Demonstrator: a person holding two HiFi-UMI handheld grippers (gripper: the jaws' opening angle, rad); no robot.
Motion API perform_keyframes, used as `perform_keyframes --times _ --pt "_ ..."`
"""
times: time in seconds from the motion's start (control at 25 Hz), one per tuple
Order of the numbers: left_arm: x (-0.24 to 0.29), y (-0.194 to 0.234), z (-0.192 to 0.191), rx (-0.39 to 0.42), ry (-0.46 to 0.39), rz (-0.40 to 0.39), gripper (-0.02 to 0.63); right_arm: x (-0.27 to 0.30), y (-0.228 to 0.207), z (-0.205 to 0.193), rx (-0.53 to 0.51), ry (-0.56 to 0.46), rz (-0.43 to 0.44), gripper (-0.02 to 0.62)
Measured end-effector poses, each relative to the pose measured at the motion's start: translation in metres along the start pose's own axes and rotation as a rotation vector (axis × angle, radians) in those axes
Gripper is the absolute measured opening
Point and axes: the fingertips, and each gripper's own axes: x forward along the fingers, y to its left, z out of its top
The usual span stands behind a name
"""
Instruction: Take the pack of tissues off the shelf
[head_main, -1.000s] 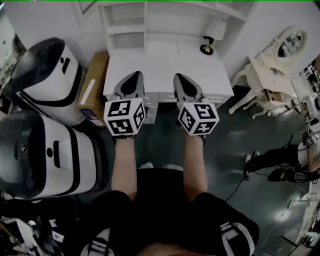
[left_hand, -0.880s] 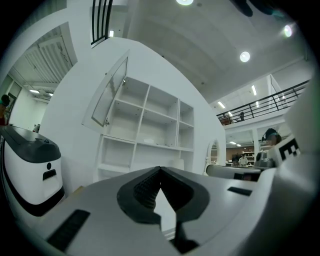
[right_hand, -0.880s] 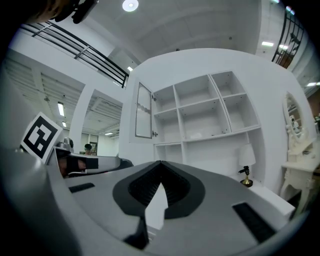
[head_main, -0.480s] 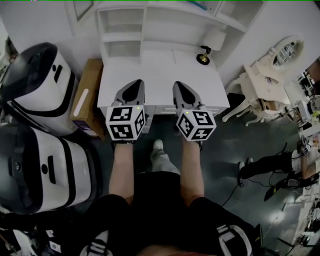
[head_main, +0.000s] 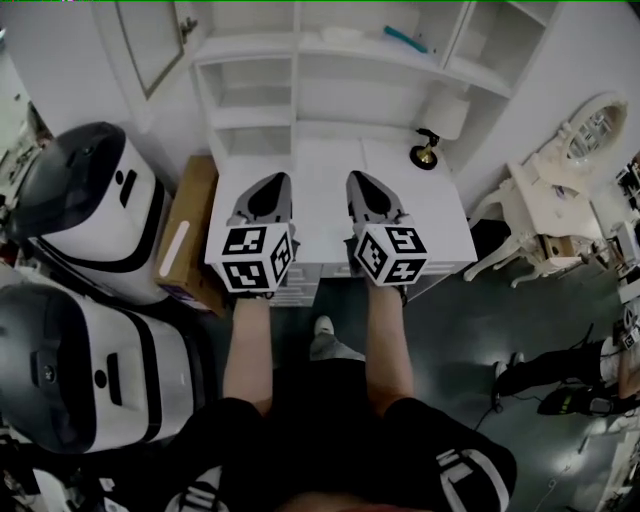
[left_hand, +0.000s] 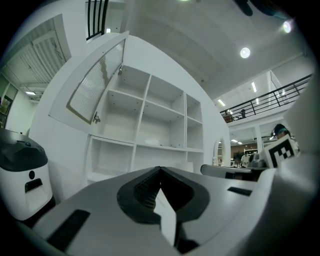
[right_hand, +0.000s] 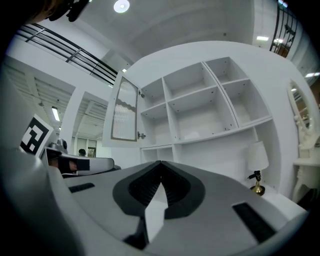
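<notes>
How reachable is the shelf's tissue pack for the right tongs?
Likely reachable, yes: the right tongs hover over the desk, nothing stands between them and the tissue pack on its open shelf. They're shut, so open first.

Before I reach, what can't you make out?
- Tissue pack: pale lump on the shelf, left gripper view, too small to confirm.
- Teal item, head view, too small to identify.
- Upper compartments, head view, cut off by top edge.
- Desk centre, head view, hidden under left claw and right claw.

Being counted are two grippers (left gripper (head_main: 274, 179), right gripper (head_main: 357, 177)), one lamp (head_main: 430, 148) at the desk's (head_main: 320, 165) back right corner, two white machines (head_main: 85, 190) (head_main: 90, 360), one cardboard box (head_main: 185, 235).
</notes>
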Motion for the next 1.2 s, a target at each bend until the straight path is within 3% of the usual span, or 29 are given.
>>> perform_keyframes --times 0.28,0.4,0.64,0.8,0.92,1.0,1.04,1.12,1.2 --pt "0.074 0.014 0.008 -0.010 -0.007 0.042 0.010 0.055 -0.038 0.023 -0.152 0.017 0.003 0.018" --pt "0.099 0.019 0.010 0.001 -0.026 0.080 0.011 0.071 -0.059 0.029 -0.134 -0.012 0.007 0.018" --pt "0.159 0.005 0.015 0.017 -0.045 0.081 0.011 0.093 -0.119 0.025 -0.104 -0.003 -0.011 0.018" --pt "0.184 -0.005 0.020 0.021 -0.108 0.141 0.011 0.092 -0.160 0.029 -0.079 -0.028 -0.029 0.018" --pt "0.203 -0.018 0.019 0.039 -0.127 0.117 0.011 0.096 -0.196 0.018 -0.053 -0.018 -0.080 0.018" --pt "0.211 -0.017 0.022 0.044 -0.150 0.126 0.011 0.099 -0.205 0.006 -0.036 0.010 -0.067 0.018" --pt "0.215 -0.016 0.028 0.071 -0.165 0.135 0.021 0.100 -0.205 0.001 -0.028 0.019 -0.051 0.018" --pt "0.231 -0.017 0.045 0.170 -0.170 0.112 0.110 0.101 -0.206 -0.006 -0.006 0.023 -0.025 0.018" --pt "0.249 -0.018 0.072 0.233 -0.176 0.062 0.121 0.108 -0.211 -0.012 0.017 0.027 -0.015 0.018"
